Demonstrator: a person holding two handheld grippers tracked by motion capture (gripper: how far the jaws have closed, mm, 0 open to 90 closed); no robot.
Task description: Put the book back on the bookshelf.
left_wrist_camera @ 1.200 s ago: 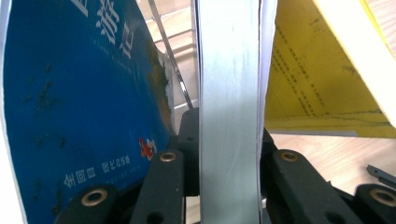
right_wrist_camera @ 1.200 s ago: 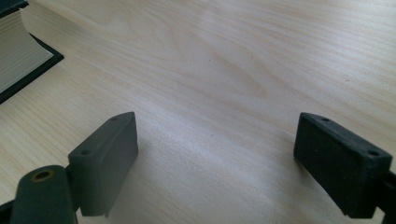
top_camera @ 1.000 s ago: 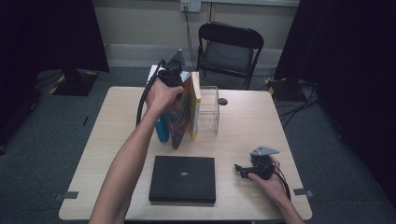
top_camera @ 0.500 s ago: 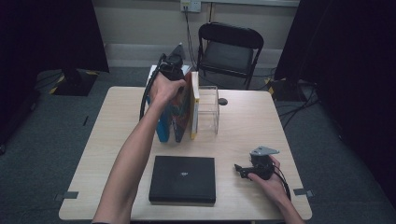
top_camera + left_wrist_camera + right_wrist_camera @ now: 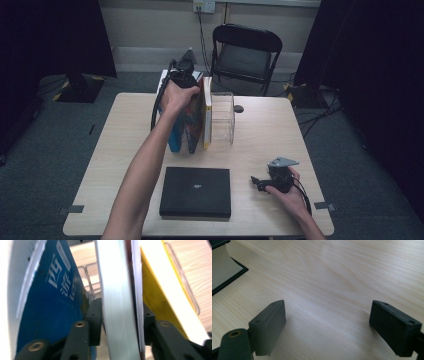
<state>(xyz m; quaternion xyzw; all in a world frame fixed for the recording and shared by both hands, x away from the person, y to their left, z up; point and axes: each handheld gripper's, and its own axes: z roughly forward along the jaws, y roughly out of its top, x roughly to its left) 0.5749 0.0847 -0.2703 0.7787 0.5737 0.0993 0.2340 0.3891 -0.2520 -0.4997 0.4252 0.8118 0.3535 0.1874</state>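
Atop book row, left tool [image 5: 120, 322] jaws just loosening round middle book [image 5: 117, 290]

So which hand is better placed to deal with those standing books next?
Probably the left. Its gripper already straddles the middle book, jaws just eased apart. The right gripper rests open on the table, away from the books.

- Around our right claw [image 5: 258, 183] the bench [image 5: 270, 135] lies bare, with free passage to its right edge.
- The black book [image 5: 196, 192] blocks its left; upright books [image 5: 192, 120] and clear box [image 5: 222, 118] crowd the middle.
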